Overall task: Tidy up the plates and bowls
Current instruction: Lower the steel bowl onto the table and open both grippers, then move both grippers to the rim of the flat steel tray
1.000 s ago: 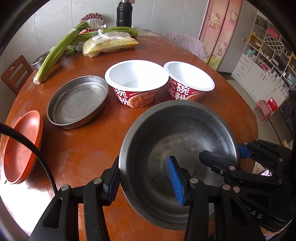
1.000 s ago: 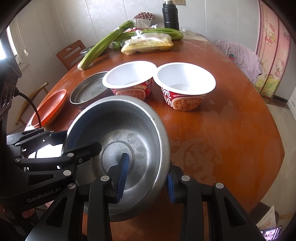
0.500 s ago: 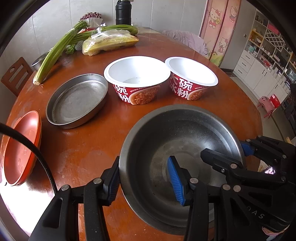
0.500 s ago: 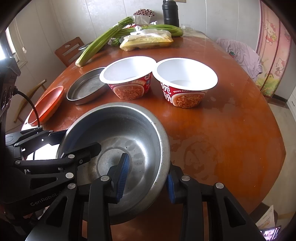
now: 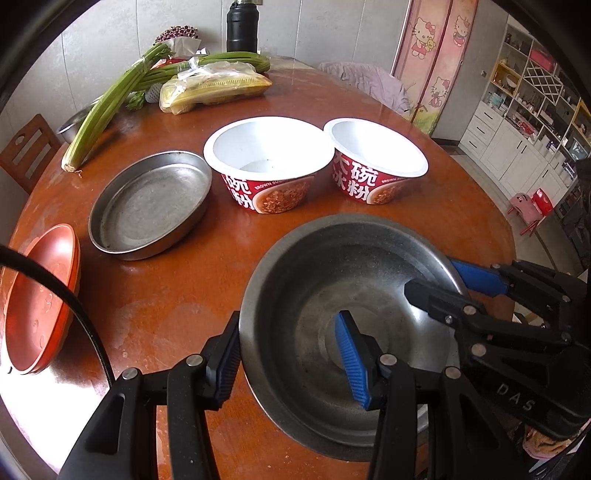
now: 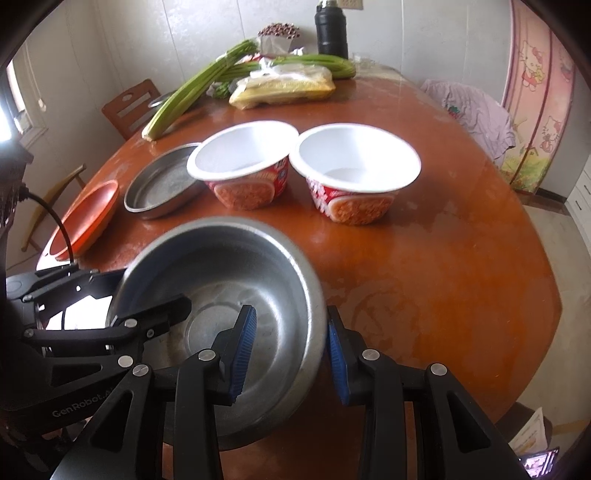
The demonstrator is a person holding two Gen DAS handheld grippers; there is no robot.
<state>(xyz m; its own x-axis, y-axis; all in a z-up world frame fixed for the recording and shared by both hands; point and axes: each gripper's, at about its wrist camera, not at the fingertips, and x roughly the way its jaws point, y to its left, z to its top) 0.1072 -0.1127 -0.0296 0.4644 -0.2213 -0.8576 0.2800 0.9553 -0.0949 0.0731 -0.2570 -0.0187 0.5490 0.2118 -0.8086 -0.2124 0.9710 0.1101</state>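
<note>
A steel bowl point(image 5: 351, 280) point(image 6: 229, 266) is held over the near part of the round brown table point(image 5: 177, 295), tilted slightly toward me. My left gripper point(image 5: 290, 365) is shut on the bowl's left rim, one blue pad inside and one outside. My right gripper point(image 6: 288, 356) is shut on the right rim in the same way. Behind it stand two empty red-and-white paper bowls point(image 5: 269, 147) point(image 5: 376, 144), side by side. A shallow steel pan point(image 5: 147, 206) lies left of them, and stacked orange plates point(image 5: 37, 302) sit at the table's left edge.
Celery stalks point(image 5: 107, 99), a bagged yellow packet point(image 5: 218, 86) and a black flask point(image 5: 242, 26) crowd the far side. A wooden chair point(image 5: 26, 151) stands at the left, and a cloth-draped chair point(image 6: 472, 110) at the far right. Bare tabletop point(image 6: 424, 266) lies right of the steel bowl.
The steel bowl's far rim has sunk a little in both views, so the bowl sits flatter. Both grips on its rim are unchanged.
</note>
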